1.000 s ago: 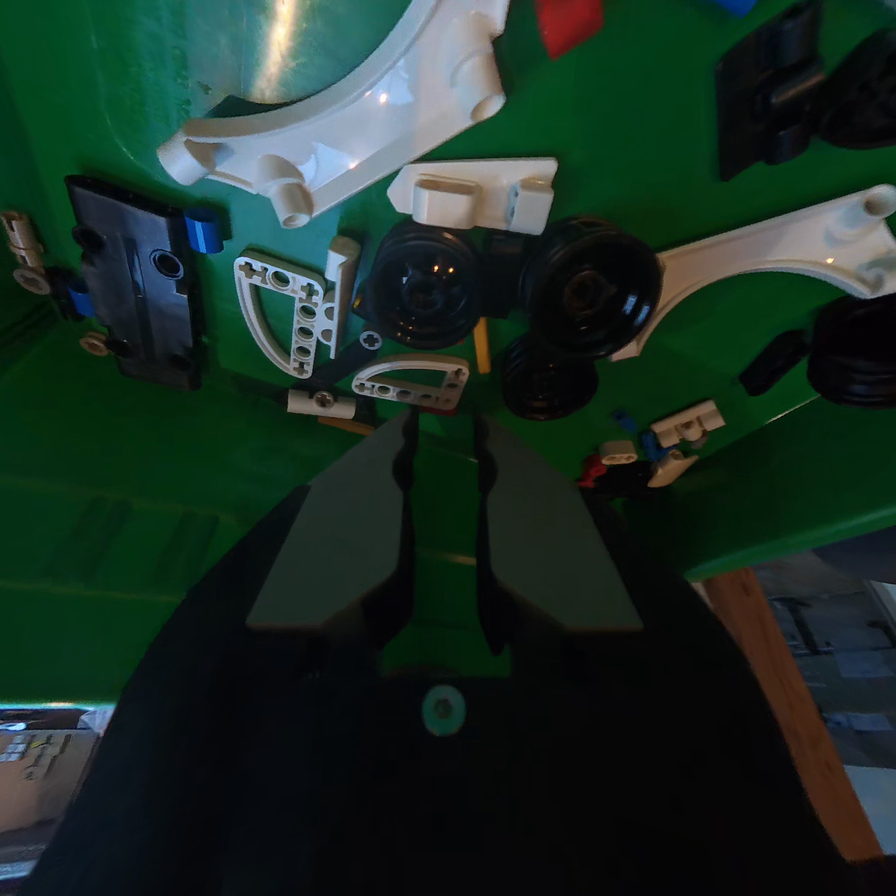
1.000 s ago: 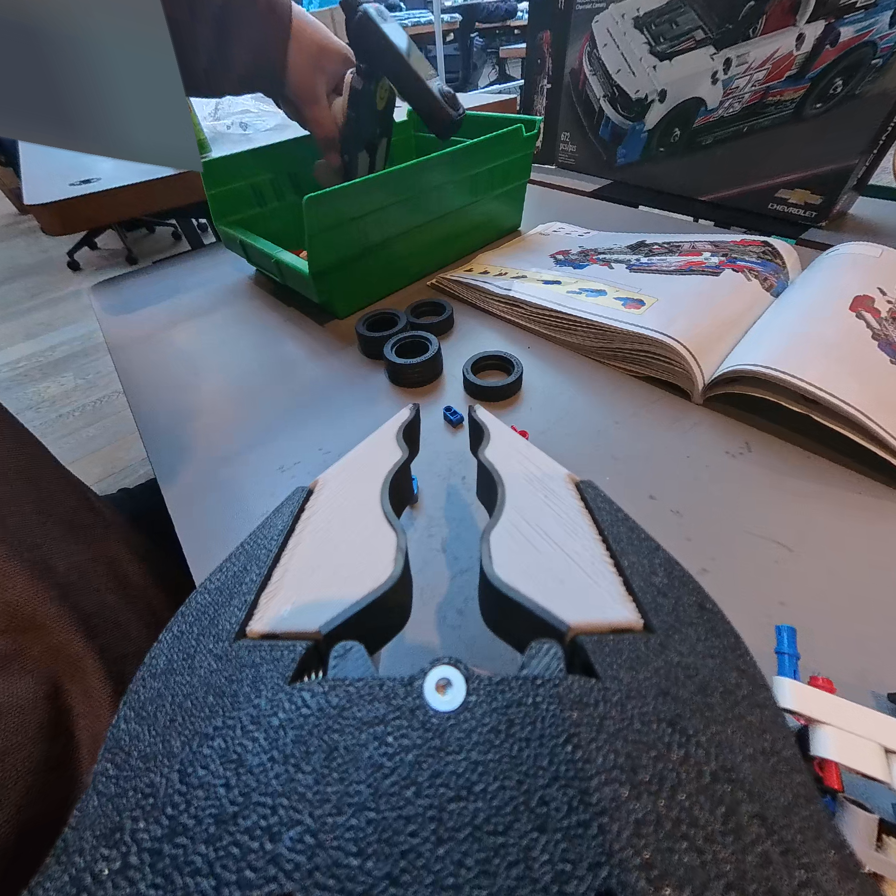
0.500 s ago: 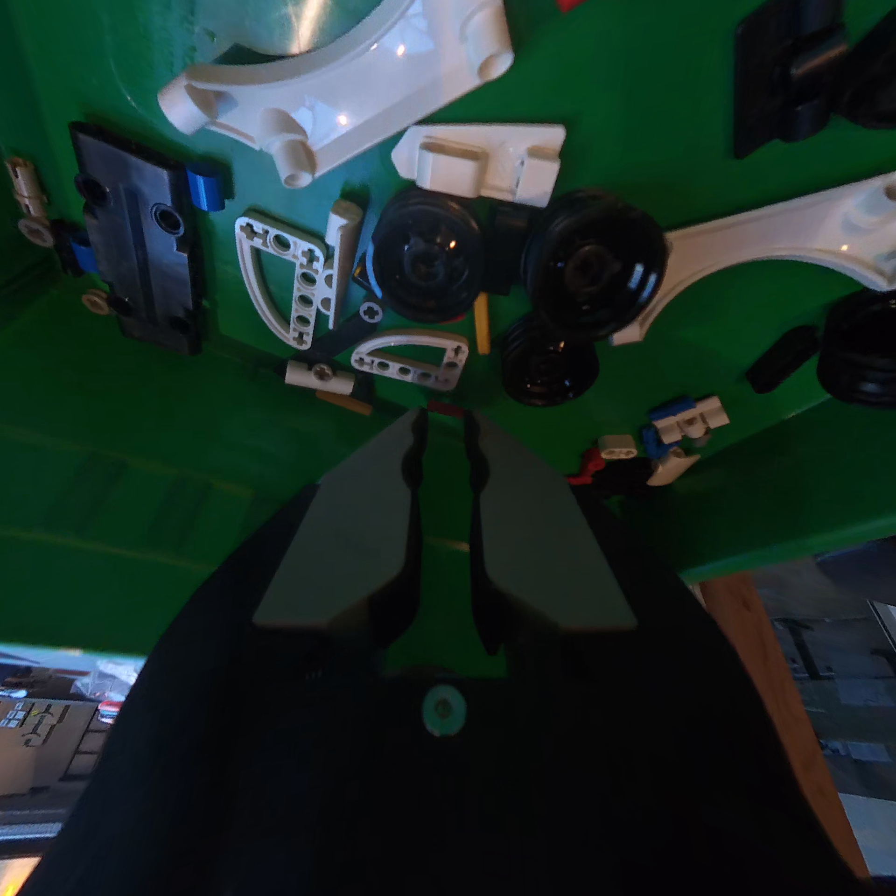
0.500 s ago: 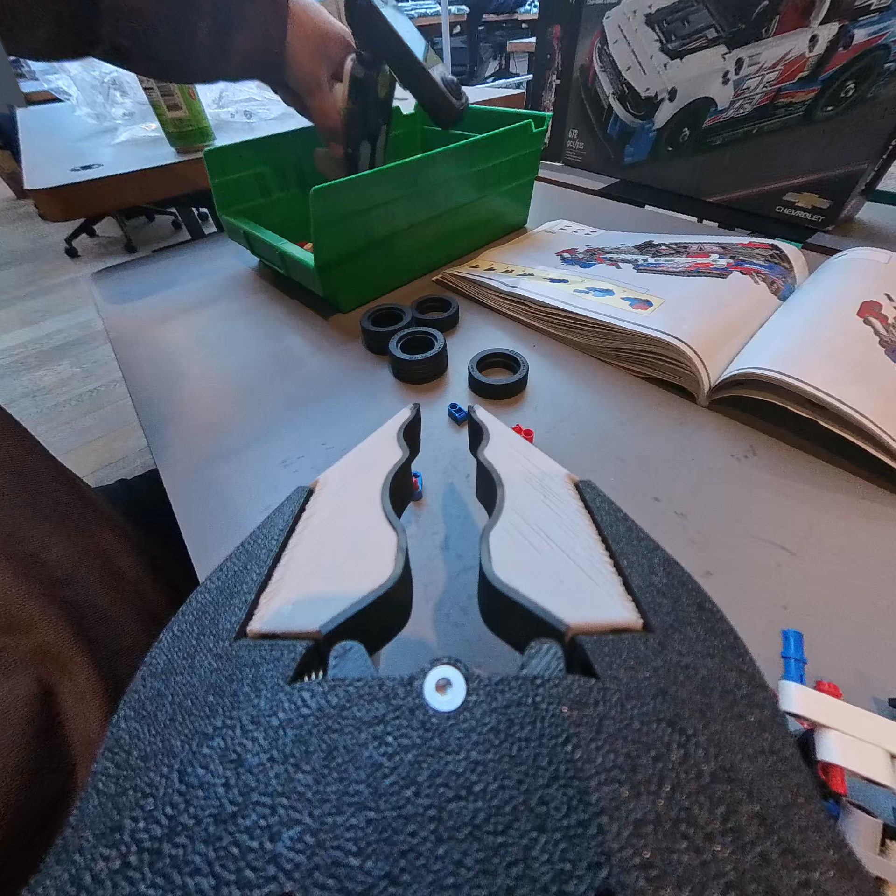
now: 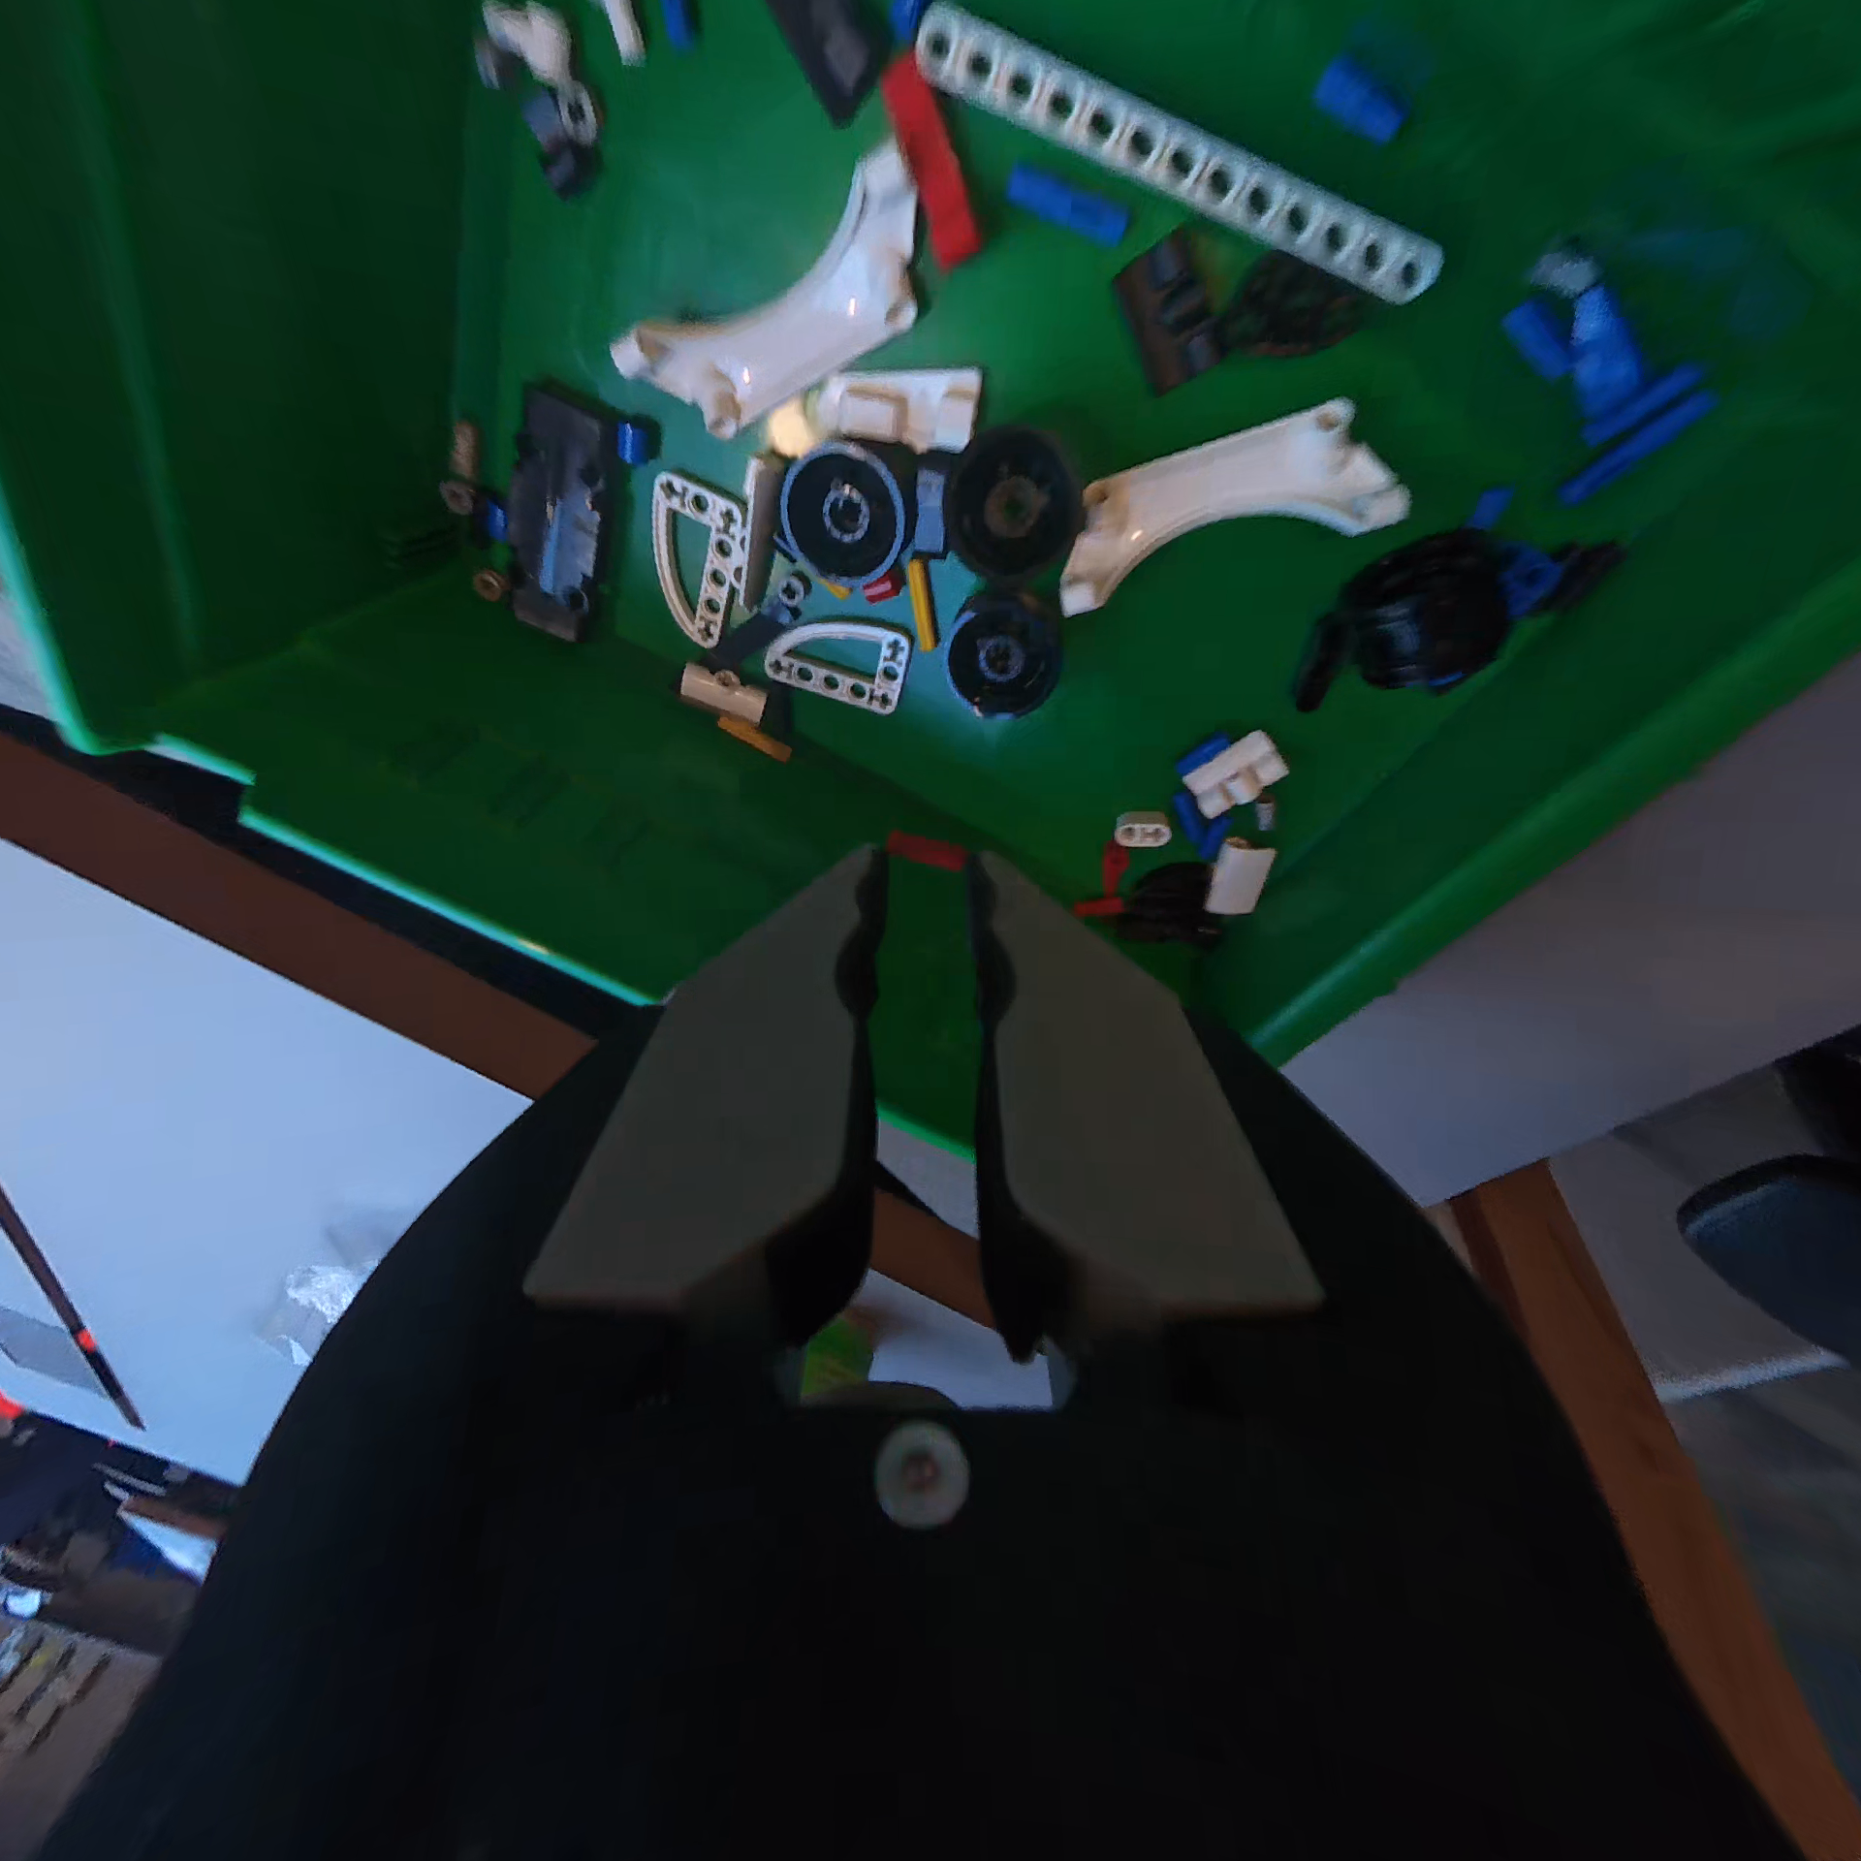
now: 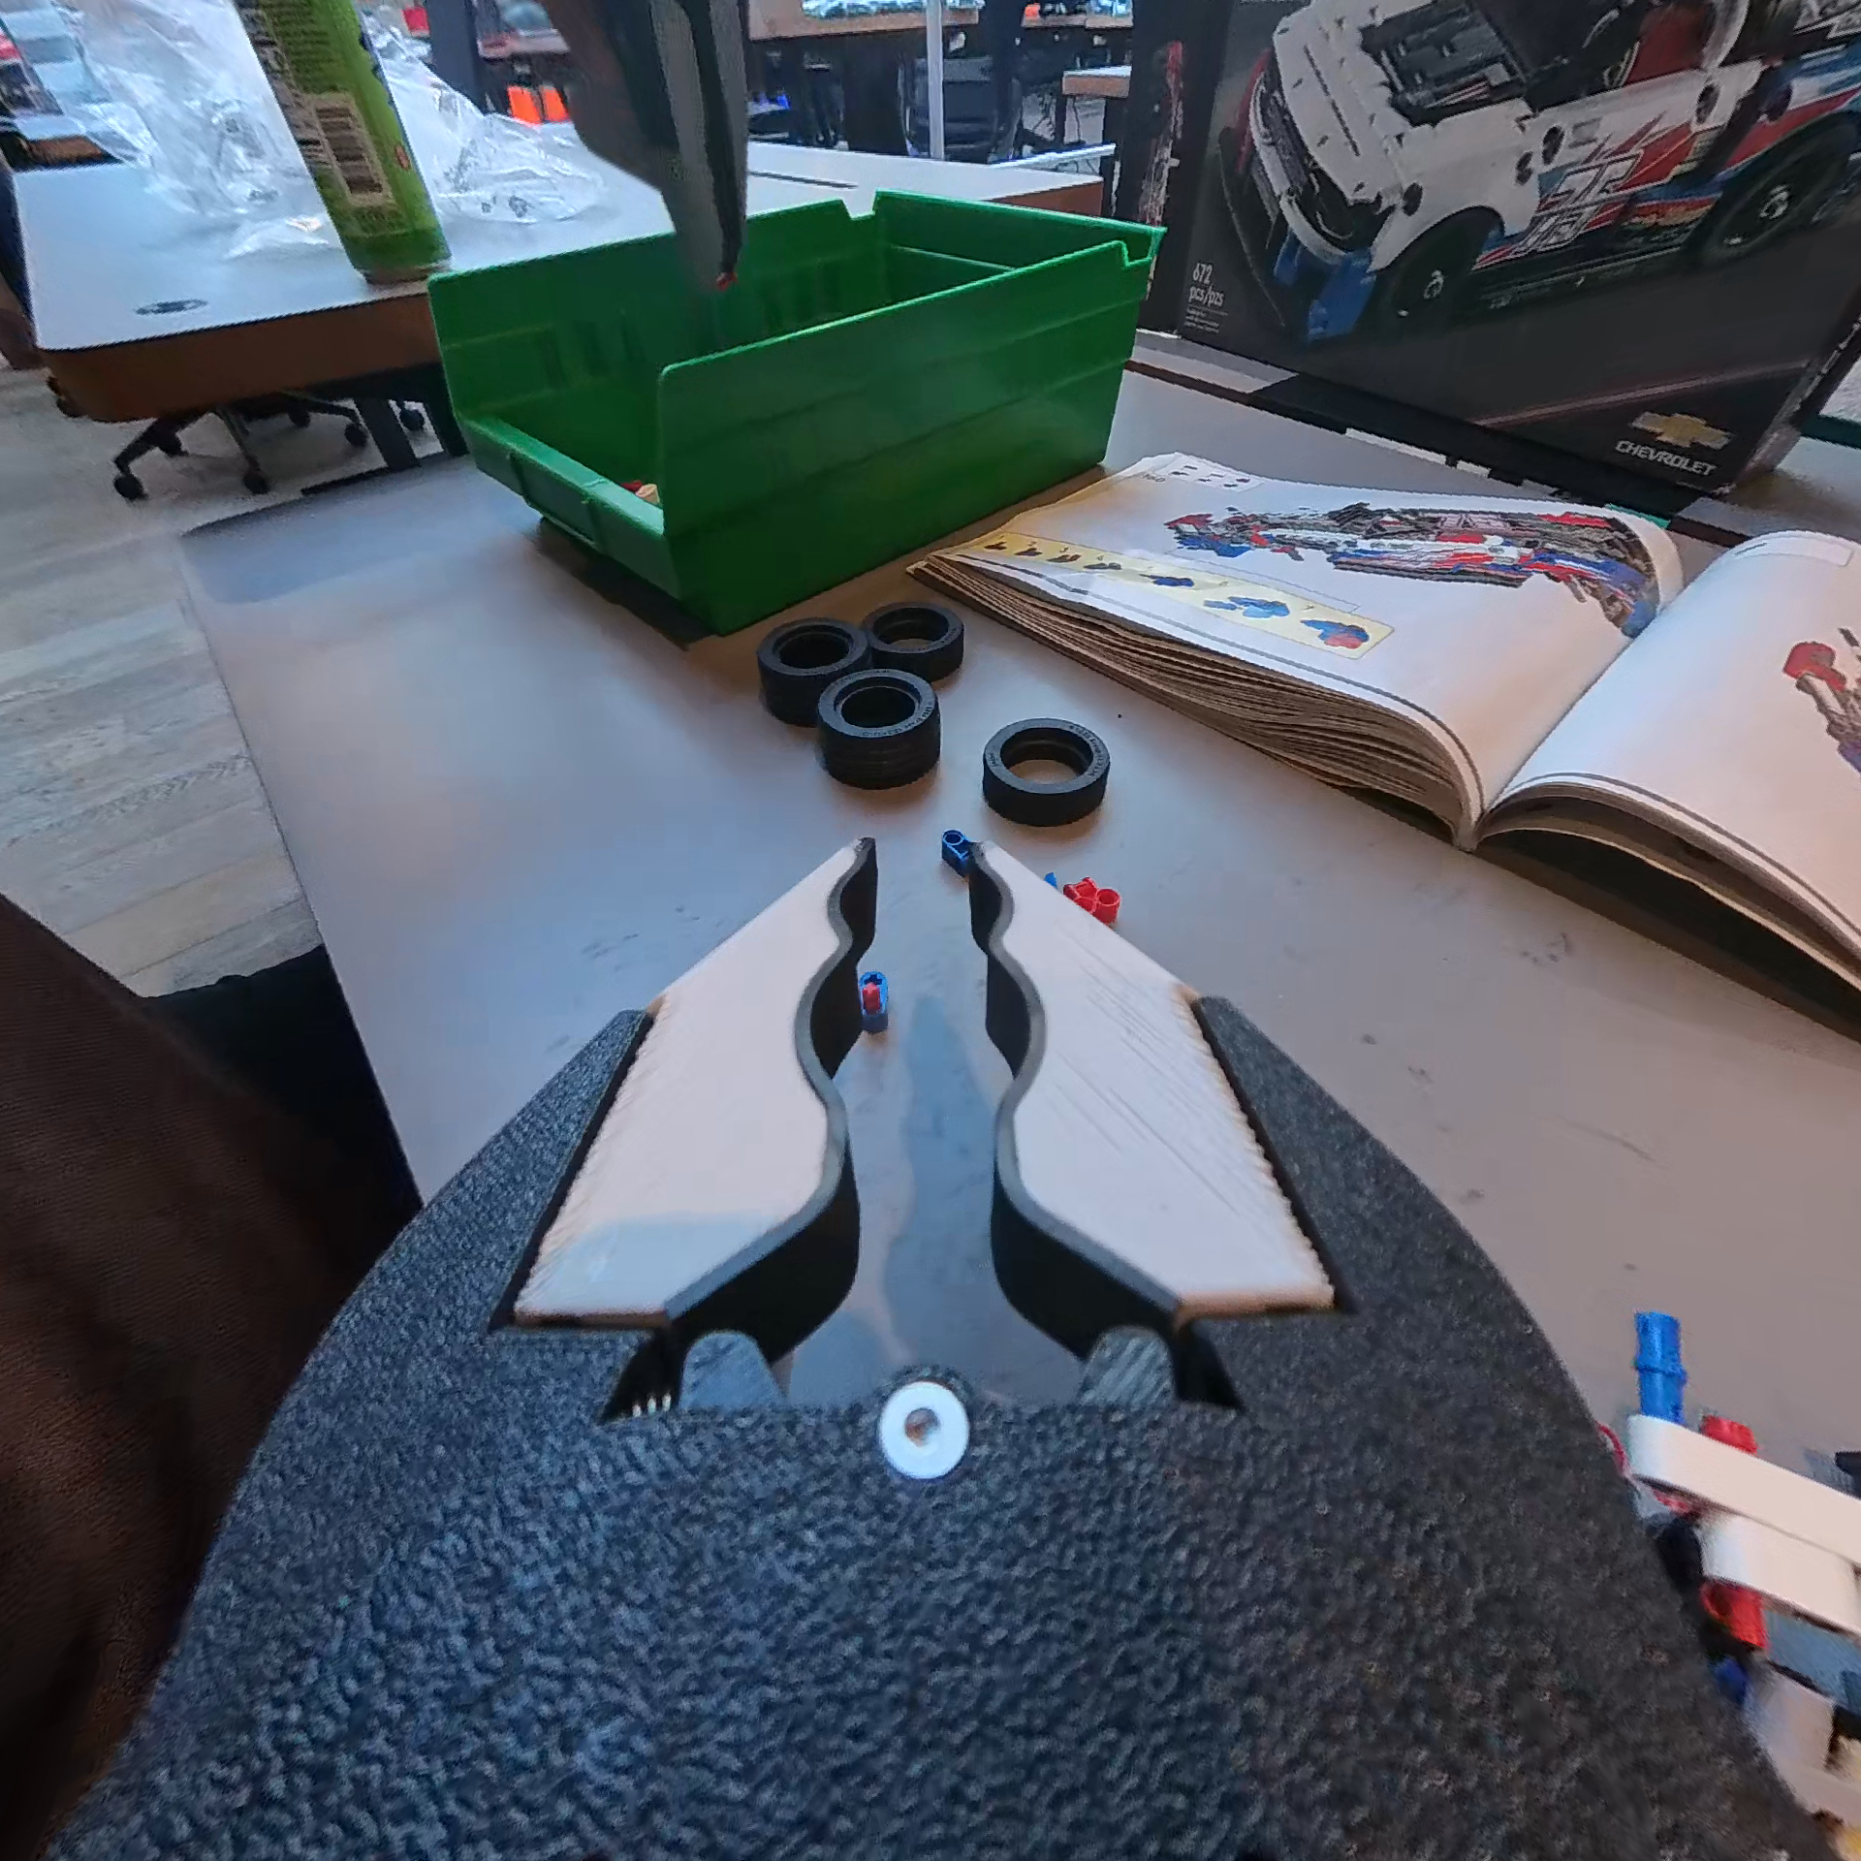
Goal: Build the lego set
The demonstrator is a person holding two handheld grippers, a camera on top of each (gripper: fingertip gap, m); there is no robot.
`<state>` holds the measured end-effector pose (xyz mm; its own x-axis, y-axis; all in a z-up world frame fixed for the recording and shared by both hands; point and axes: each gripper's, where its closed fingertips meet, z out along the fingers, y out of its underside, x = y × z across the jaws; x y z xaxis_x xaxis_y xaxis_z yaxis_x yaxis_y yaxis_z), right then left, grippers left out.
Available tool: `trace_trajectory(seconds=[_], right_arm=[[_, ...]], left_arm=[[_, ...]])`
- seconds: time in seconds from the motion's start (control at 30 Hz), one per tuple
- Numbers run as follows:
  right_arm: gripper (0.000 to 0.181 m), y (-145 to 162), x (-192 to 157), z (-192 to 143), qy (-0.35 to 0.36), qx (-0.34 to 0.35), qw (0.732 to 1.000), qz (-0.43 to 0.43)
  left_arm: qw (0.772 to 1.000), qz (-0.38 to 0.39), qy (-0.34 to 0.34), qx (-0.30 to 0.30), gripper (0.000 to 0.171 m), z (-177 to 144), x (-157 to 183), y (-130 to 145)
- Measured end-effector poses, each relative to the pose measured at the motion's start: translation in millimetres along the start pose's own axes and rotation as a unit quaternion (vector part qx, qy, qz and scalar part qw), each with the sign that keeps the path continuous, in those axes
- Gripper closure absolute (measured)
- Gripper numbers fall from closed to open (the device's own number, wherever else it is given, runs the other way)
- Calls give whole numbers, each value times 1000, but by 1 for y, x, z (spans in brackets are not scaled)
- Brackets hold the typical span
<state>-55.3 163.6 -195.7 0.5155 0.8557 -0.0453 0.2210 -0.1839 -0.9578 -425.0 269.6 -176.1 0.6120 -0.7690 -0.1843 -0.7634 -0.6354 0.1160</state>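
Left gripper (image 5: 926,866) above the green bin (image 5: 302,302), fingertips pinching a small red piece (image 5: 927,851); below, on the bin floor, three black wheels (image 5: 844,512), two white arches (image 5: 775,327), a long white beam (image 5: 1178,166) and scattered blue pieces (image 5: 1067,201).

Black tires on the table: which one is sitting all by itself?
The tire nearest the open book, lying flat and apart. The other three bunch together in front of the green bin.

Open office: rows of desks (image 6: 252,312), wheeled chairs (image 6: 242,443).
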Motion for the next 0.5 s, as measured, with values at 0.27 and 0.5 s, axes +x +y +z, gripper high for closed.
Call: trace_trajectory(seconds=[0.27,0.5], right_arm=[[165,-5,2,-5,7,13,1000,1],[165,-8,6,-10,28,15,999,-9]], left_arm=[[970,94,25,221,159,-90,100,-79],[918,189,130,324,160,-48,263,-158]])
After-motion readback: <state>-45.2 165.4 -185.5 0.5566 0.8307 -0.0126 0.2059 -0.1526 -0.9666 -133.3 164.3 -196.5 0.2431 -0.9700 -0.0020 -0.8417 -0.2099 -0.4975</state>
